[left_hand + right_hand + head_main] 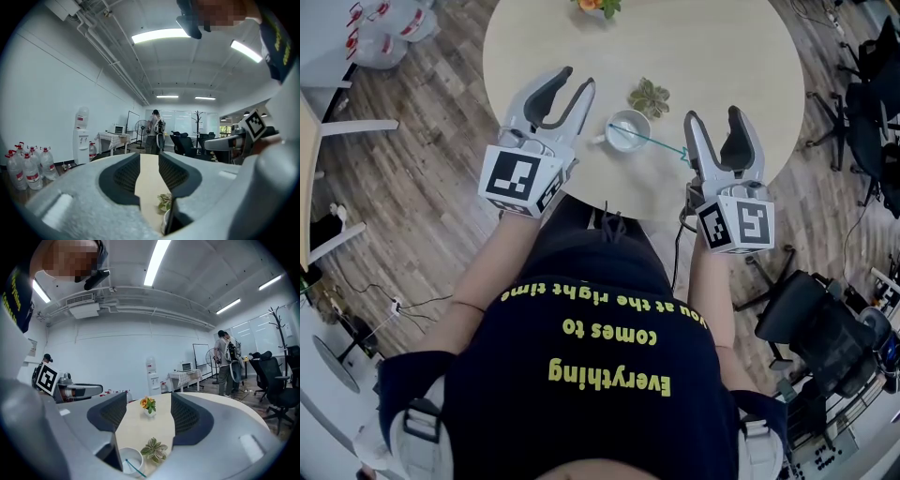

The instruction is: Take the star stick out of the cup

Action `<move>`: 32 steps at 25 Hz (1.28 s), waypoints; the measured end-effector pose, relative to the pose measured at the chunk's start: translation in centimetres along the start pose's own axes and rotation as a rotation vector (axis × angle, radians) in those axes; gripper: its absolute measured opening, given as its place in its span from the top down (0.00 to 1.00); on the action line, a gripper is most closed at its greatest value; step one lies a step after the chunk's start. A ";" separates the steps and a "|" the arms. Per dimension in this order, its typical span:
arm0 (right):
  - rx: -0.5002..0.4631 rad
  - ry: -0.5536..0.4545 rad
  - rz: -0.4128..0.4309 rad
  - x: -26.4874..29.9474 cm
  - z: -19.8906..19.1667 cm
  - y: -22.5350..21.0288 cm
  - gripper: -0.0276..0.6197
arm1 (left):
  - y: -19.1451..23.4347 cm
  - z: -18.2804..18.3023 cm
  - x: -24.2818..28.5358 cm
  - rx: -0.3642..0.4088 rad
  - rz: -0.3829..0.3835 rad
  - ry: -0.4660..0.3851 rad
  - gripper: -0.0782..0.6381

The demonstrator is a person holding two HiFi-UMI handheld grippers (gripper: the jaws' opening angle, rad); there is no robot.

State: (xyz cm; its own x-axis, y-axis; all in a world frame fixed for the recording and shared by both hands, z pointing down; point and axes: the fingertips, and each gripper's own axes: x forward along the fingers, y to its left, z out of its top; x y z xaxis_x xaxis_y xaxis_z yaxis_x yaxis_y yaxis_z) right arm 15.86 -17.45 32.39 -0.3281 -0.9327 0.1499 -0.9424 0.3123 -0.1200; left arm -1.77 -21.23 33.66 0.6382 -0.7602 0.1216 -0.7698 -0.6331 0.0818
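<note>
A white cup [627, 129] stands on the round beige table [722, 56], near its front edge. A thin teal stick [654, 142] leans out of the cup to the right, its outer end close to the left finger of my right gripper [712, 115]. That gripper is open and empty, just right of the cup. My left gripper [578, 81] hovers left of the cup, jaws apart with nothing between them. The right gripper view shows the cup [129, 460] and stick [135, 468] low between the jaws of the right gripper [148, 399]. In the left gripper view the cup's rim [165, 220] peeks past the right jaw of the left gripper [149, 159].
A small green succulent [649, 97] sits just behind the cup, and a potted orange flower [598, 6] at the table's far edge. Office chairs [825, 328] stand to the right, water bottles [389, 33] on the floor at far left. A person [228, 363] stands across the room.
</note>
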 end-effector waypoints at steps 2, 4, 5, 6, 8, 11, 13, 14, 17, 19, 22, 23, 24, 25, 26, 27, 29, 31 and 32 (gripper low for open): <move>0.005 0.006 0.006 0.1 -0.2 0.1 0.49 | -0.2 -0.1 0.0 0.000 -0.009 0.002 0.73; 0.009 0.012 0.011 0.1 -0.4 0.3 0.51 | -0.4 -0.3 0.1 -0.001 -0.020 0.005 0.77; 0.011 0.016 0.014 0.1 -0.6 0.3 0.51 | -0.5 -0.4 0.1 -0.002 -0.026 0.007 0.79; 0.013 0.019 0.016 0.1 -0.8 0.4 0.52 | -0.6 -0.5 0.1 -0.003 -0.031 0.009 0.81; 0.015 0.025 0.022 0.1 -1.1 0.5 0.54 | -0.7 -0.8 0.2 -0.002 -0.038 0.014 0.82; 0.018 0.032 0.028 0.0 -1.5 0.6 0.58 | -0.9 -1.1 0.2 -0.002 -0.043 0.020 0.85; 0.016 0.041 0.031 -0.2 -1.7 0.7 0.60 | -1.0 -1.3 0.2 -0.002 -0.048 0.023 0.86; 0.016 0.045 0.032 -0.2 -1.8 0.7 0.60 | -1.1 -1.4 0.2 -0.002 -0.050 0.024 0.87; 0.017 0.052 0.036 -0.4 -2.1 0.8 0.63 | -1.4 -1.5 0.2 -0.002 -0.055 0.029 0.88; 0.019 0.052 0.036 -0.5 -2.3 0.7 0.64 | -1.5 -1.7 0.3 -0.002 -0.059 0.031 0.88; 0.023 0.058 0.039 -0.5 -2.6 0.7 0.65 | -1.8 -1.9 0.4 0.000 -0.066 0.037 0.89; 0.026 0.059 0.040 -0.5 -2.7 0.7 0.65 | -1.9 -2.0 0.4 0.000 -0.067 0.040 0.89; 0.028 0.062 0.041 -0.6 -2.8 0.7 0.65 | -1.9 -2.1 0.5 0.001 -0.069 0.042 0.89; 0.029 0.064 0.042 -0.6 -2.9 0.7 0.66 | -2.0 -2.1 0.5 0.001 -0.070 0.044 0.89; 0.032 0.065 0.044 -0.7 -3.0 0.8 0.66 | -2.1 -2.1 0.5 0.001 -0.071 0.046 0.89; 0.034 0.065 0.045 -0.8 -3.0 0.8 0.66 | -2.2 -2.1 0.5 0.001 -0.072 0.047 0.89; 0.037 0.068 0.048 -0.8 -3.2 0.8 0.67 | -2.3 -2.2 0.6 0.001 -0.074 0.050 0.89; 0.037 0.076 0.050 -0.8 -3.4 0.8 0.68 | -2.4 -2.4 0.6 0.000 -0.077 0.054 0.89; 0.037 0.079 0.051 -0.8 -3.6 0.8 0.68 | -2.4 -2.5 0.7 -0.001 -0.078 0.055 0.89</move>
State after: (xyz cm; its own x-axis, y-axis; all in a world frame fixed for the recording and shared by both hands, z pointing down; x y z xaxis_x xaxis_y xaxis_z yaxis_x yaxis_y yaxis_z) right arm 15.09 -15.82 35.67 -0.3813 -0.8980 0.2195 -0.9217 0.3509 -0.1656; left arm 0.49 -19.84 36.04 0.6947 -0.6992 0.1690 -0.7175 -0.6902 0.0942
